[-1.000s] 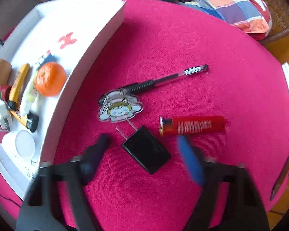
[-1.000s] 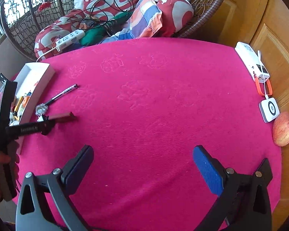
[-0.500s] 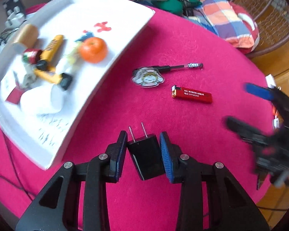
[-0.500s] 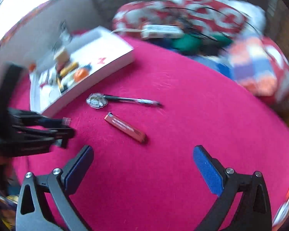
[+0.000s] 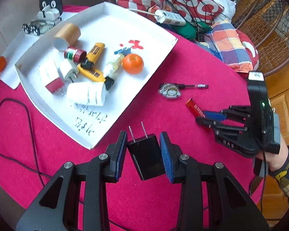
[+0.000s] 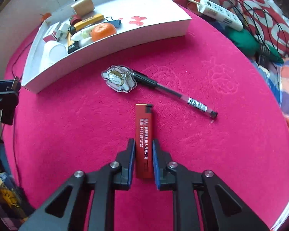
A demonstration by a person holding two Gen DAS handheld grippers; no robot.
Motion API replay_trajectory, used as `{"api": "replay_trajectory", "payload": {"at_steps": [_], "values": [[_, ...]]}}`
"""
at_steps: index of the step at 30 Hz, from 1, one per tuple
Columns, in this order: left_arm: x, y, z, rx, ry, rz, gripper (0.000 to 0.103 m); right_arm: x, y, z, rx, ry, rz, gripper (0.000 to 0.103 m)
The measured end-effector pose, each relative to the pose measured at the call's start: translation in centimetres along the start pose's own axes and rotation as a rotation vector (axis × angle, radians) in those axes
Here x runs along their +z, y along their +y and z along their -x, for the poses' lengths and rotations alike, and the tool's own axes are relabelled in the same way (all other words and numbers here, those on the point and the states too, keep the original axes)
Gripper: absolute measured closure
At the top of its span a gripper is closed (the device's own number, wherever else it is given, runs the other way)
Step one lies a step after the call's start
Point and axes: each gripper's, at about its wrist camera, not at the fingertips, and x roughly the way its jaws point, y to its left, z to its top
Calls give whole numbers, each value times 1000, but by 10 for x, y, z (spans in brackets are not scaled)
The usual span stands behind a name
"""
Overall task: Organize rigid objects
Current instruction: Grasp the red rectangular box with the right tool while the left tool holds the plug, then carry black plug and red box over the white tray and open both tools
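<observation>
- The black charger plug sits clamped between the blue pads of the left gripper, prongs pointing forward, just off the near corner of the white tray.
- The red lighter lies on the pink tablecloth with the right gripper closed on its near half — the pads press both long sides.
- Just beyond the lighter lie a black pen and a cartoon keychain charm, the charm touching the pen's grip end.
- The tray holds an orange, yellow tubes, a white cup and a brown-paper roll — all clustered toward one side.
</observation>
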Motion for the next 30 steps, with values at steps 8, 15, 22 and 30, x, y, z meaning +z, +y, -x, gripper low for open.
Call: {"api": "replay_trajectory", "payload": {"at_steps": [8,15,22,30], "values": [[32,-26,42,-30,-133,-110,69,-26,19,100,121,-276,-220,88],[60,-53,98,-41,-283,-243,69,-25,24,208,115,-583,-310,88],[73,-67,149,-41,-403,-351,69,-24,41,260,98,-744,-343,88],[77,-56,163,-60,-423,-382,69,-14,56,273,94,-786,-346,88]]}}
